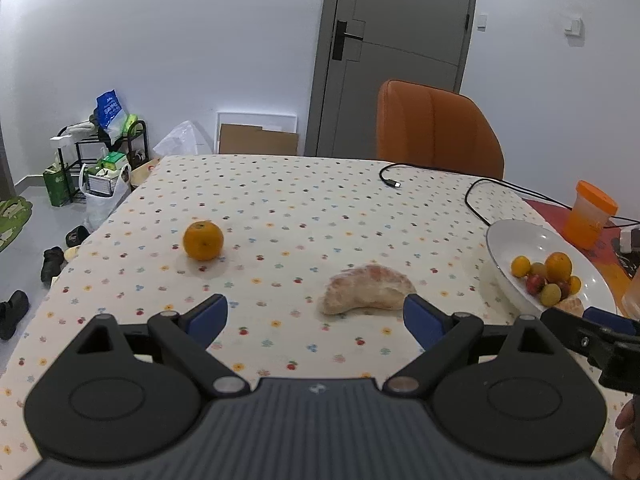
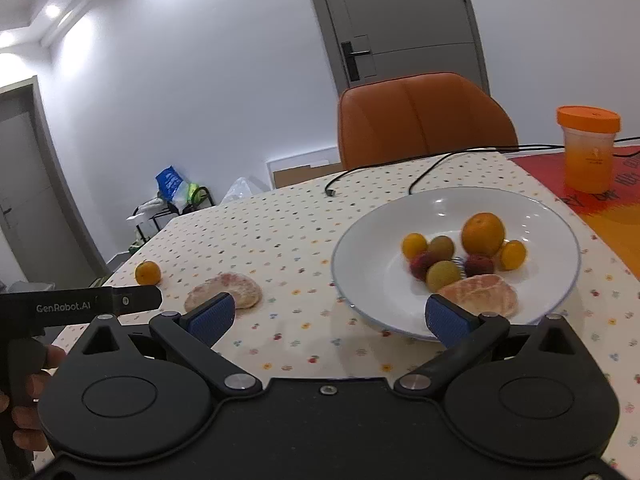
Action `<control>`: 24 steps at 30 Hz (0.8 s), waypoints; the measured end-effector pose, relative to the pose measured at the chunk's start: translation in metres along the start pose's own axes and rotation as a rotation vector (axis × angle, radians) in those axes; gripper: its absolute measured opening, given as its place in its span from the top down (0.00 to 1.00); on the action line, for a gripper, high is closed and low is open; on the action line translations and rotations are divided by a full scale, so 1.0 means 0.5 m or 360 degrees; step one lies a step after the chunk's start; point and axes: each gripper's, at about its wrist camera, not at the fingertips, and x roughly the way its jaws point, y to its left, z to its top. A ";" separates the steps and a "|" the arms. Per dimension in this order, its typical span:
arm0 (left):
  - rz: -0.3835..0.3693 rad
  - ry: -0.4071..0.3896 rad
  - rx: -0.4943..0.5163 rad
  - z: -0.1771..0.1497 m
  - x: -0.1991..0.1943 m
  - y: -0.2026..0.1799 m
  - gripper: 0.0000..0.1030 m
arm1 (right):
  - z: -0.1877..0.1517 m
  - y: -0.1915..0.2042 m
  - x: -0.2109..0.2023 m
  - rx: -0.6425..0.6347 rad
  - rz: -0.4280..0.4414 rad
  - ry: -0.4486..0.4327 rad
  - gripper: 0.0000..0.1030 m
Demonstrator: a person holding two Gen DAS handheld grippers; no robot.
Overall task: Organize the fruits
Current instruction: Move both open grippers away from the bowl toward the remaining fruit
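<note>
an orange [image 1: 203,240] is sitting alone at the left of the dotted tablecloth [image 1: 280,200]. the left gripper [image 1: 316,316] is hovering wide open, holding nothing, just short of a peeled pomelo segment [image 1: 366,289]. the right gripper [image 2: 328,316] is gaping empty at the white plate [image 2: 360,248], which is carrying mixed fruits [image 2: 460,256].

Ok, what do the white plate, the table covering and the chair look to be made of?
White plate: likely glazed ceramic, glossy with sharp light glints. Table covering: printed cloth or vinyl, matte, small flower pattern; cannot tell which. Chair: orange leather or faux leather, smooth with a soft sheen and stitched panels.
</note>
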 end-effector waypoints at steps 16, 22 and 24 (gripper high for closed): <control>0.0085 -0.0014 -0.0110 0.010 0.010 0.085 0.09 | 0.017 0.075 0.056 -0.0088 0.0096 0.0066 0.00; 0.0115 -0.0016 -0.0137 0.017 0.014 0.117 0.09 | 0.021 0.100 0.084 -0.0103 0.0123 0.0112 0.00; 0.0125 -0.0017 -0.0146 0.020 0.017 0.126 0.09 | 0.023 0.109 0.095 -0.0105 0.0131 0.0128 0.00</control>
